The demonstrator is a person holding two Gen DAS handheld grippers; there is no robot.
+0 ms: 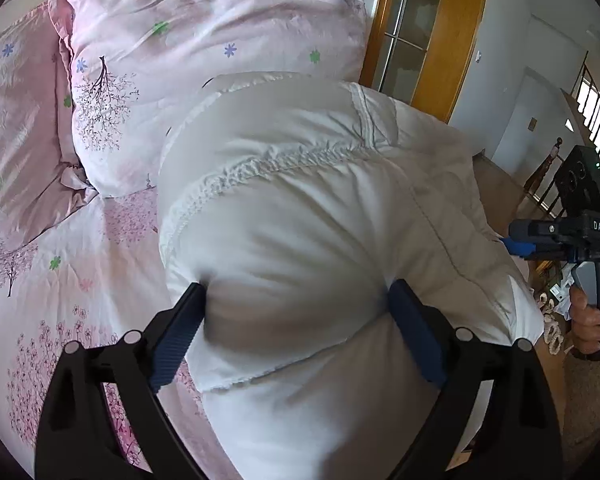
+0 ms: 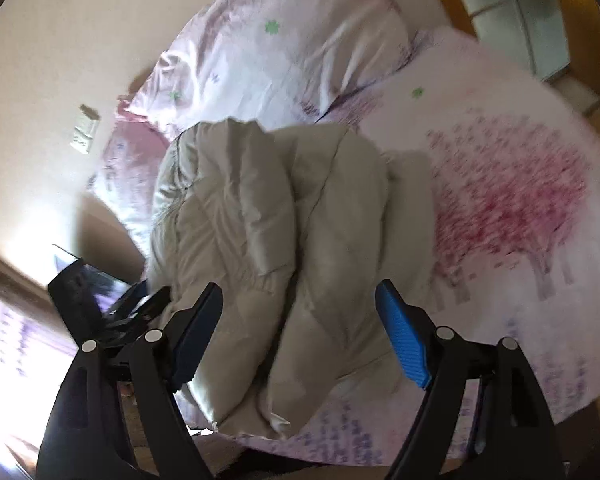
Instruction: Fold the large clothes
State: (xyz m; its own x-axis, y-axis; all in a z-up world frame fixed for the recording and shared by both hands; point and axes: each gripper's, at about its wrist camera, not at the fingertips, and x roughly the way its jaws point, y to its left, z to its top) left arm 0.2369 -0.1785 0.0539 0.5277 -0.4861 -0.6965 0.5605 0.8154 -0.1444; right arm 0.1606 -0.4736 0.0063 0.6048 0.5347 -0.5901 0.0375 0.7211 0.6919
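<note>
Jacket [image 1: 300, 240] bulges between left gripper [image 1: 296, 300] pads; right gripper [image 2: 300, 304] hovers open.

White puffy jacket [image 1: 300, 216], pink bedsheet [image 1: 100, 264] w/ blossom-tree print

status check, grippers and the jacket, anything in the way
Left gripper shut on white puffer jacket, bunched on the bed. Right gripper open, pads clear of the fabric. Pink pillow right behind the jacket.

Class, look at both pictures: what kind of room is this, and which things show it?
Most likely a bedroom: a pink pillow with flower print lies on a matching pink tree-print bedsheet, with a wooden-framed door behind.
</note>
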